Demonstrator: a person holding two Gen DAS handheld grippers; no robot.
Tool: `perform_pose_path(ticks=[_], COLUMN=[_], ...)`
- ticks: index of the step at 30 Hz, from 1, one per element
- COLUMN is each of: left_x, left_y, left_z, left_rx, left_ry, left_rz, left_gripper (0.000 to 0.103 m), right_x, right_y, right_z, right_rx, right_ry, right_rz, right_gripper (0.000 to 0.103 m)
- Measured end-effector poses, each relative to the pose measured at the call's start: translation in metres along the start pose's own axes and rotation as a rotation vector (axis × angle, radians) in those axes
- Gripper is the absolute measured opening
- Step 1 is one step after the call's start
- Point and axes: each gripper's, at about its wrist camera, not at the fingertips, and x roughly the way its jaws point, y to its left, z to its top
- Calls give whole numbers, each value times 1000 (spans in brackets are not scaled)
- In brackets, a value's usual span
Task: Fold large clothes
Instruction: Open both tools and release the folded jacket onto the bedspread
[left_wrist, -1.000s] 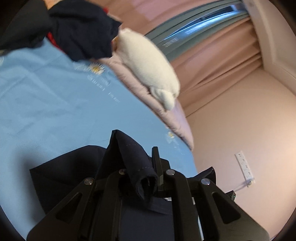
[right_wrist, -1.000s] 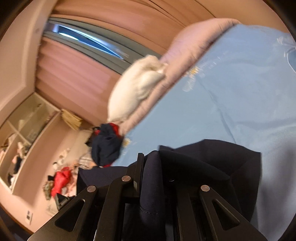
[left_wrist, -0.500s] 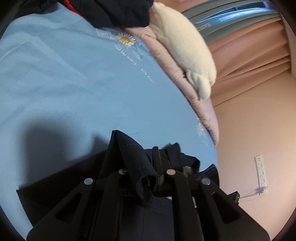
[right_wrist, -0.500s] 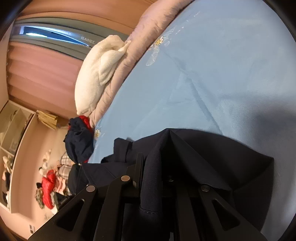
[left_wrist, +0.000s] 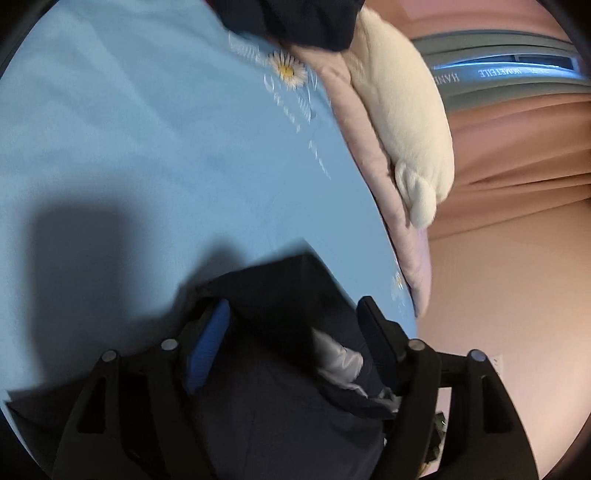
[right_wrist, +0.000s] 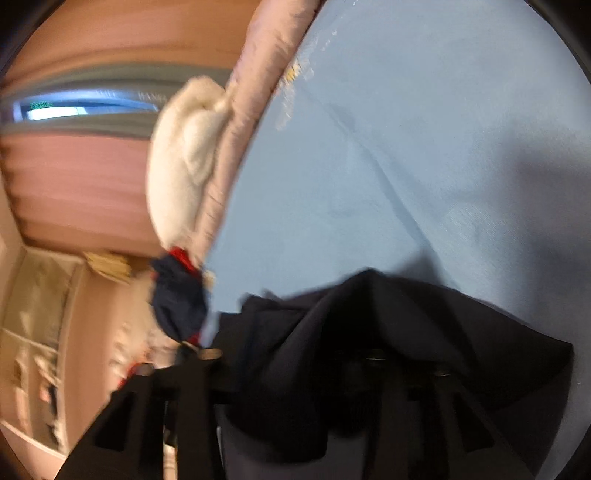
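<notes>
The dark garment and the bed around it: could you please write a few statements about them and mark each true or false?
1. The dark navy garment lies on a light blue bedsheet. True.
2. The sheet carries a daisy print. True.
3. The cream plush toy lies on the dark navy garment. False: it rests on the pink quilt at the bed's edge.
4. The left hand-held gripper is clamped shut. False: its jaws are opening, with cloth between them.

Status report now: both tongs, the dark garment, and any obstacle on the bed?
Left tongs opening, dark garment lying between. Right tongs opening, draped by garment. Garment down on blue sheet. No obstacle near; clothes pile at far edge.
</notes>
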Motion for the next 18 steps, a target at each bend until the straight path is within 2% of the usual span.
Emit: perform_pose_path(ticks=[3,7,9,11,15,18], left_x=[0,-6,-14,-22,-48,-65], left_y=[-7,-10,-13,-19,-34,-35], left_z=[7,10,4,-4,-41,-73], left_rx=[28,74,120,199,416,527], left_ry=[-23,-54,-46,-40,-34,-22], left_rz=[16,116,136,186,256,247], left_gripper=[72,72,72,72,72,72], right_x=[-5,-24,-34,-45,-63,-79], right_y=[5,3,8,19,56,57], right_z=[9,15,7,-4,-46,-75], right_rx=[-4,-1,-38,-125,-427,-519], right_ry=[-63,-179,-196,-198,-196,-160], right_rz=[1,-42,-76,-124,-330,-359], right_gripper=[60,60,60,60,60,60])
